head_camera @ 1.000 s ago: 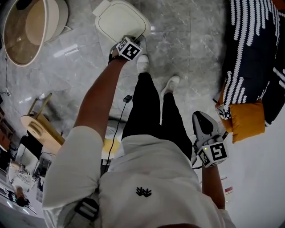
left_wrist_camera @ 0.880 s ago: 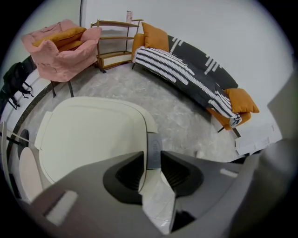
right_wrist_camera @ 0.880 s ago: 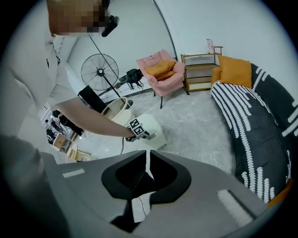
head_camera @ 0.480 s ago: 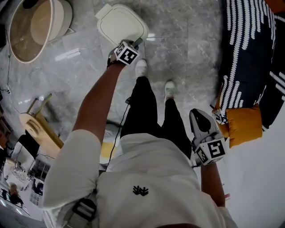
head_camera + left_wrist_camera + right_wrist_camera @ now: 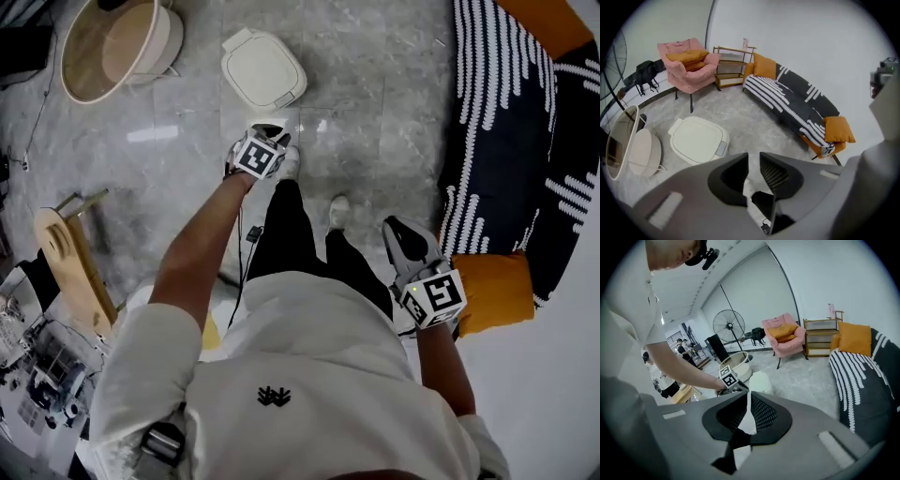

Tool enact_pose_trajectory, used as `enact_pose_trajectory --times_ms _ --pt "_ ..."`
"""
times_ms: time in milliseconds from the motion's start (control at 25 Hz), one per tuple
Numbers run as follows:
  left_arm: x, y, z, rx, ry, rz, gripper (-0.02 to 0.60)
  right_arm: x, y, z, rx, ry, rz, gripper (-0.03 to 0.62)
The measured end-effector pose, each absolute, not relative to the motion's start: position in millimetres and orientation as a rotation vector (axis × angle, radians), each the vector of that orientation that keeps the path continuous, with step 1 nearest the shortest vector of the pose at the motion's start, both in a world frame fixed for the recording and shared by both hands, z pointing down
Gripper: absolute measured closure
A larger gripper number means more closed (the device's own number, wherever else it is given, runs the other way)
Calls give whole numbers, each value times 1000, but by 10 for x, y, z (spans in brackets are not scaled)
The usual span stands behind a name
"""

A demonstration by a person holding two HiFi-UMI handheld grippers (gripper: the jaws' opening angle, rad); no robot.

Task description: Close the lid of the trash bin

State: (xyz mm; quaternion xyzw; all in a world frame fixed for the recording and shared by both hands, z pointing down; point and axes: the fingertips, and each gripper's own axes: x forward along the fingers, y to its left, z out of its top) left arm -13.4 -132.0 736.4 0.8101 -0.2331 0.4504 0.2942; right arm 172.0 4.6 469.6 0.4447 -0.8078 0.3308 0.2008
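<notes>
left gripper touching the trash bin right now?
Apart. Head view shows bare floor between the left gripper and the trash bin; its jaws have just been closing, with nothing between them.

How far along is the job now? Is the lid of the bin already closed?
Done: the lid lies flat on the bin, so it looks closed. In hand: nothing. The left claw is apart from the bin; its jaws are open with nothing between them and have just been closing. The right claw is shut and empty. Left: nothing that the views show.
</notes>
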Motion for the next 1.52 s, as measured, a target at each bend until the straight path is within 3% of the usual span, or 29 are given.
enact_pose_trajectory --times_ms 360,920,1520 --pt "181 -175 6128 2226 -727 977 525 2046 631 4247 1137 -2426 724 571" --pt "618 1168 4165 2424 -827 552 525 2054 1309 3792 1001 -2582 535 579" --pt "758 1548 3741 2473 -874 417 525 2063 1503 3535 948 -2645 462 583"
